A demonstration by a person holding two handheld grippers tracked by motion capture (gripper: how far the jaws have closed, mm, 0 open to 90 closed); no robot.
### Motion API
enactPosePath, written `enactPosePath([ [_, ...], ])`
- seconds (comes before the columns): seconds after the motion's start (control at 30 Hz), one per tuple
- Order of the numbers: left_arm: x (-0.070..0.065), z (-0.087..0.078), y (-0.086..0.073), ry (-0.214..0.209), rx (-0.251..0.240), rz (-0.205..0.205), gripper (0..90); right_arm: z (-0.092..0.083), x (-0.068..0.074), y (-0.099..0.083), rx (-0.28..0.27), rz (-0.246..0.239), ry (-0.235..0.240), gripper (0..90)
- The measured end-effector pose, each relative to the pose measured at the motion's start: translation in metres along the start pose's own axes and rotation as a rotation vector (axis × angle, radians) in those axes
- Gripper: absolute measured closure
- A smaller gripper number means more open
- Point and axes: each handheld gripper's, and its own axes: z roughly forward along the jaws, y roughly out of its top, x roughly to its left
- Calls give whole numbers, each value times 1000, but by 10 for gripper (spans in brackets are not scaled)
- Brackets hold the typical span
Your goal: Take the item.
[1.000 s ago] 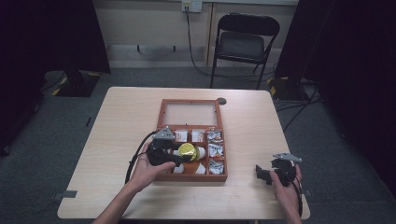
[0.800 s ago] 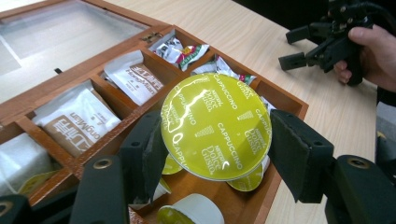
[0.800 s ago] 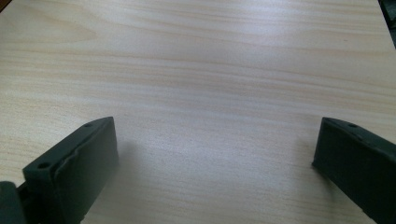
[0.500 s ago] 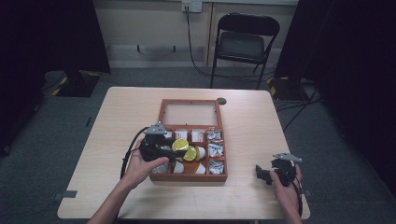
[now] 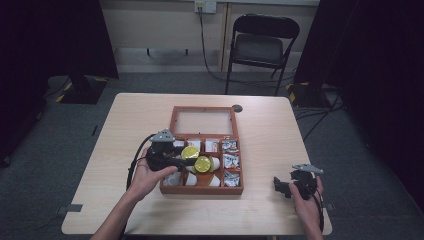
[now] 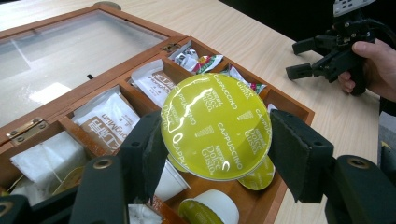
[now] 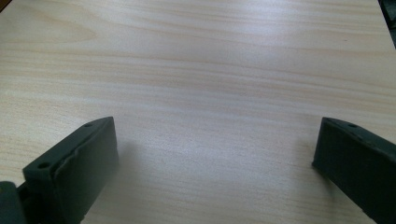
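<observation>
While the jaws of the left gripper (image 6: 215, 154) were clamped on either side of a green-lidded coffee pod (image 6: 215, 125), the pod hung tilted just above the front middle compartments of the wooden box (image 5: 202, 189), so the step in hand looked like lifting it out or shifting it within the box. To do that well, the grip needed to stay on the pod's rim without squeezing harder, since the foil lid would dent easily, and the hand should have raised it straight clear of the dividers before carrying it sideways. Another green-lidded pod (image 5: 189, 152) lay in the box close by, and at least two more showed beneath the held one, with several white pods alongside; sachets and tea bags filled the other compartments, too crowded to count. There was one box, its glass lid (image 5: 202, 121) open flat. The right gripper (image 5: 289, 184) rested on the counter (image 5: 265, 125) well apart, jaws wide and empty.
</observation>
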Motion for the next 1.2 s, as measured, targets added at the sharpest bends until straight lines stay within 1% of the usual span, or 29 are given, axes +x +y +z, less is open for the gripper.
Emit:
enactPosePath([
  [0.1,3,-2,-1,12,-1,-2,385,0,0,0,-1,2,0,0],
  [0.47,9,-9,-2,26,-11,-14,385,0,0,0,-1,1,0,0],
  [0.5,10,-11,-2,36,-12,-13,385,0,0,0,0,1,1,0],
  [0.67,14,-15,-2,44,-20,-22,384,0,0,0,0,1,0,0],
  [0.97,25,-28,-3,75,-41,-42,385,0,0,0,-1,1,1,0],
  [1.0,28,-31,-4,85,-45,-44,385,0,0,0,-1,2,0,0],
  [1.1,30,-33,-4,97,-44,-48,385,0,0,0,-1,1,1,0],
  [1.13,32,-36,-5,111,-42,-46,385,0,0,0,0,1,1,0],
  [1.2,33,-38,-6,111,-43,-51,385,0,0,0,-1,1,1,0],
])
